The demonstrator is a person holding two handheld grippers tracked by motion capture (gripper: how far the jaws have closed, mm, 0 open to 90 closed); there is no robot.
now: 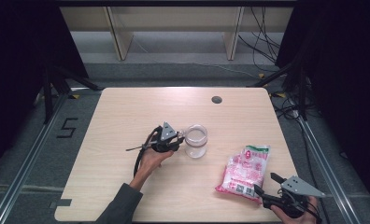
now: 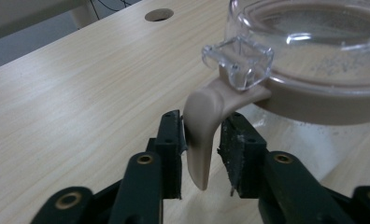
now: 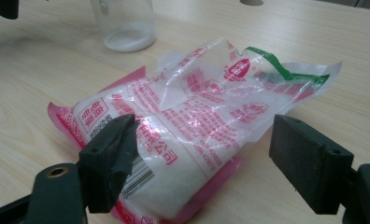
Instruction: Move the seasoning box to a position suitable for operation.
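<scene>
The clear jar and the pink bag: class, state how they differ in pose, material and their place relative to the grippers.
The clear jar stands upright; the pink bag lies flat. The jar is rigid, the bag soft and crinkled. The jar's beige handle sits between the left gripper's jaws; the right gripper stands open before the bag. Both rest on the table.

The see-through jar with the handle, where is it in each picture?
High view: the jar stands mid-table, right beside the left gripper.
Left gripper view: top right, its beige handle hanging between the jaws.
Right gripper view: top left, behind the bag.
Shared landmark: the round table hole.
</scene>
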